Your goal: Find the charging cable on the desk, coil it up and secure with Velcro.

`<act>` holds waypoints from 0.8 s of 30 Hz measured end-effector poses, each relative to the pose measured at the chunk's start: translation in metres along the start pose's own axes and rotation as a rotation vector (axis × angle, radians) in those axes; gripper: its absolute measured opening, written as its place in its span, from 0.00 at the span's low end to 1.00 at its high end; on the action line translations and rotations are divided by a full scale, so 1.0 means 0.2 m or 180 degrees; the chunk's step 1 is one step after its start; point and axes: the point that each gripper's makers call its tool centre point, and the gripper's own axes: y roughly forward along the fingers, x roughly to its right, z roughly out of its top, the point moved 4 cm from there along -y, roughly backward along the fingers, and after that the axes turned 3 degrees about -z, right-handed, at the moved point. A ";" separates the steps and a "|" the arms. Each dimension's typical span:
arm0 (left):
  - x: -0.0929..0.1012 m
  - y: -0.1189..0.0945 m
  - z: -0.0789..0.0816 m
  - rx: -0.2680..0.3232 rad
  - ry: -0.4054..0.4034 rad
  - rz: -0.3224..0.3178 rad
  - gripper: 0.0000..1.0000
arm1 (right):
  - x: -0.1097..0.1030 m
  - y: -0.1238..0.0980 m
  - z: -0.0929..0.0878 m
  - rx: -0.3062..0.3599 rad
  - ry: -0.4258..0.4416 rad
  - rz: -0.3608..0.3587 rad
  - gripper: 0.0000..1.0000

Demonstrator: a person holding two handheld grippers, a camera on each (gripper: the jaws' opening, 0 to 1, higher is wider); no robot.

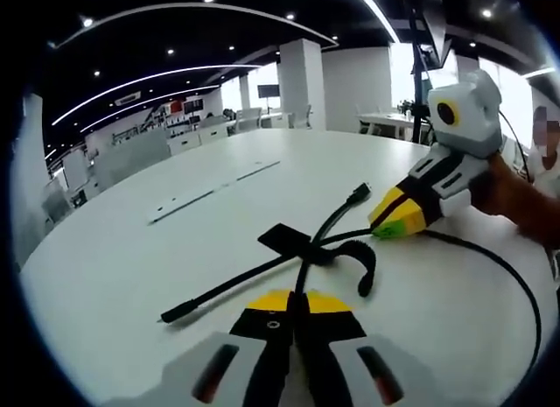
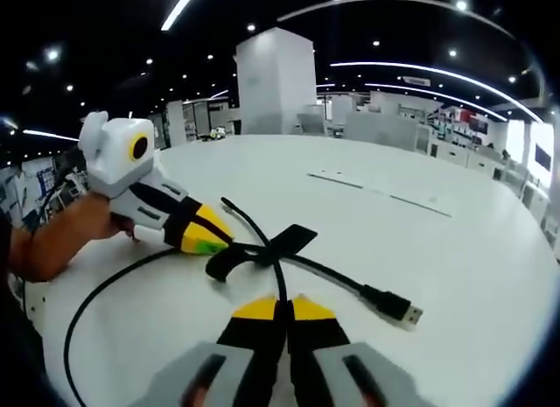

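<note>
A black charging cable (image 1: 227, 287) lies crossed over itself on the white desk (image 1: 114, 249). One plug (image 1: 178, 313) points toward me and the other end (image 1: 359, 194) lies farther off. A flat black Velcro strap (image 1: 284, 239) sits at the crossing. My left gripper (image 1: 294, 300) is shut on the cable just below the crossing. My right gripper (image 1: 385, 229) comes in from the right, tips shut at the cable. In the right gripper view, the right gripper (image 2: 282, 307) is shut on the cable (image 2: 332, 276), near the strap (image 2: 293, 238) and USB plug (image 2: 405, 312); the left gripper (image 2: 210, 243) touches the crossing.
A wide cable loop (image 1: 516, 284) sweeps toward the desk edge, also seen as the loop (image 2: 87, 302) at the left. A person's forearm (image 2: 52, 241) rests on the desk (image 2: 455, 249). A seam with slots (image 1: 214, 192) crosses the desk. Other desks and a white pillar (image 2: 276, 79) stand beyond.
</note>
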 end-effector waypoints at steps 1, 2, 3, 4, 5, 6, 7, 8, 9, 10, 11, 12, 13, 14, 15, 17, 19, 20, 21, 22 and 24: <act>0.00 0.00 0.00 0.0003 -0.0001 0.0000 0.05 | 0.00 0.00 0.00 0.0001 -0.0002 0.0010 0.04; 0.00 0.00 0.00 0.0007 -0.0002 0.0000 0.05 | 0.00 0.00 0.00 0.0003 -0.0003 0.0019 0.04; 0.00 0.00 0.00 0.0010 -0.0003 0.0000 0.05 | -0.01 0.00 0.00 0.0004 -0.0005 0.0029 0.04; 0.00 0.00 0.00 0.0011 -0.0003 0.0000 0.05 | -0.01 0.00 0.00 0.0005 -0.0011 0.0025 0.04; 0.00 0.00 0.00 0.0010 -0.0003 0.0001 0.05 | -0.01 0.00 0.00 0.0002 -0.0016 0.0022 0.04; 0.00 0.00 0.00 0.0010 -0.0003 0.0003 0.05 | -0.01 0.00 0.00 -0.0002 -0.0020 0.0015 0.04; 0.00 0.00 0.00 0.0008 -0.0003 0.0005 0.05 | 0.00 0.00 0.00 -0.0005 -0.0026 0.0010 0.04; 0.00 0.00 0.00 0.0005 0.0000 0.0007 0.05 | 0.00 0.00 0.00 -0.0006 -0.0030 0.0007 0.04; 0.00 0.00 0.00 0.0004 -0.0001 0.0008 0.05 | 0.00 0.00 0.00 -0.0007 -0.0026 0.0008 0.04; 0.00 0.00 0.00 0.0004 0.0000 0.0010 0.05 | 0.00 0.00 0.00 -0.0007 -0.0022 0.0008 0.04; 0.00 0.00 0.00 0.0004 -0.0003 0.0011 0.05 | 0.00 0.00 0.00 -0.0007 -0.0023 0.0007 0.04; 0.00 0.00 0.00 0.0005 -0.0003 0.0011 0.05 | 0.00 0.00 0.00 -0.0010 -0.0024 0.0005 0.04; 0.00 0.00 0.00 0.0006 -0.0002 0.0010 0.05 | 0.00 0.00 0.00 -0.0012 -0.0025 0.0003 0.04; 0.00 0.00 0.00 0.0007 -0.0003 0.0009 0.05 | 0.00 0.01 0.00 -0.0015 -0.0028 0.0001 0.04; 0.00 -0.01 0.00 0.0008 -0.0009 0.0009 0.05 | 0.00 0.01 -0.01 -0.0018 -0.0029 -0.0001 0.04; 0.00 -0.01 0.00 0.0004 -0.0003 0.0013 0.05 | -0.01 0.01 -0.01 -0.0022 -0.0042 -0.0004 0.04; 0.00 -0.01 0.00 0.0007 -0.0004 0.0013 0.05 | -0.01 0.01 -0.01 -0.0025 -0.0048 -0.0005 0.04; 0.00 -0.01 0.00 0.0011 -0.0008 0.0011 0.05 | -0.01 0.01 -0.01 -0.0026 -0.0052 -0.0005 0.04; 0.00 -0.01 0.00 0.0012 -0.0008 0.0011 0.05 | -0.01 0.01 -0.01 -0.0026 -0.0053 -0.0006 0.04; 0.01 -0.01 0.00 0.0008 -0.0011 0.0014 0.05 | -0.01 0.01 -0.01 -0.0025 -0.0051 -0.0005 0.04; 0.01 -0.01 0.00 -0.0001 -0.0010 0.0019 0.05 | -0.01 0.01 -0.01 -0.0024 -0.0049 -0.0001 0.04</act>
